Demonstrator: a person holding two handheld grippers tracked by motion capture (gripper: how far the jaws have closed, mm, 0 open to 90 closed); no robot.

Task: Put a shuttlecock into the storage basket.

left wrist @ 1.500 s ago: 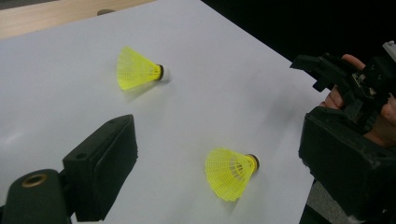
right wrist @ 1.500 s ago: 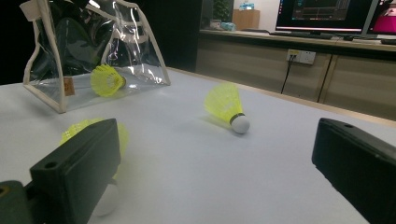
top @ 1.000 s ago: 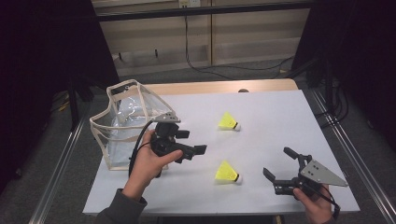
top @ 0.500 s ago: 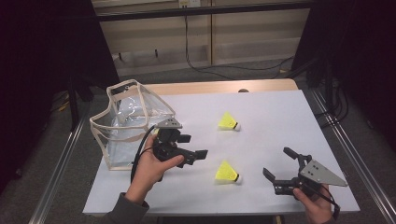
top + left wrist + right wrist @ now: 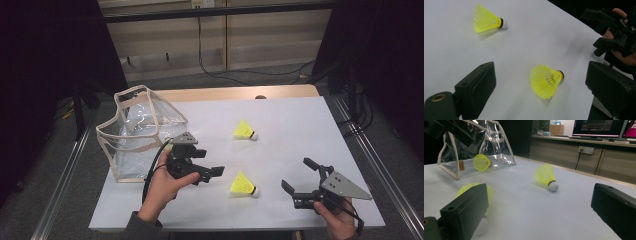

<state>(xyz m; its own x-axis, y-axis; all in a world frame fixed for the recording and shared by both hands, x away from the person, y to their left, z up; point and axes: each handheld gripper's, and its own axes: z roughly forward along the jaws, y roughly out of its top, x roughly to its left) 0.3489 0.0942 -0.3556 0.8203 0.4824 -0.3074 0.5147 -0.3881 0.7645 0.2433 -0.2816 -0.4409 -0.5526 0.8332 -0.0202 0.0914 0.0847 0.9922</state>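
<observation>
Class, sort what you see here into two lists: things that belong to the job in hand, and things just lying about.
Belonging to the job:
near shuttlecock
far shuttlecock
shuttlecock in the bag
clear bag
left gripper, jaws open
right gripper, jaws open

Just lying about:
monitors
wall socket
floor cables

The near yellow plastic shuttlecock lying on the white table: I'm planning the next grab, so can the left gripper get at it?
Probably yes: the left gripper is open, the near yellow plastic shuttlecock lies between its jaws' lines, bare table between.

Near yellow shuttlecock [image 5: 243,184], lying sideways, table
</observation>
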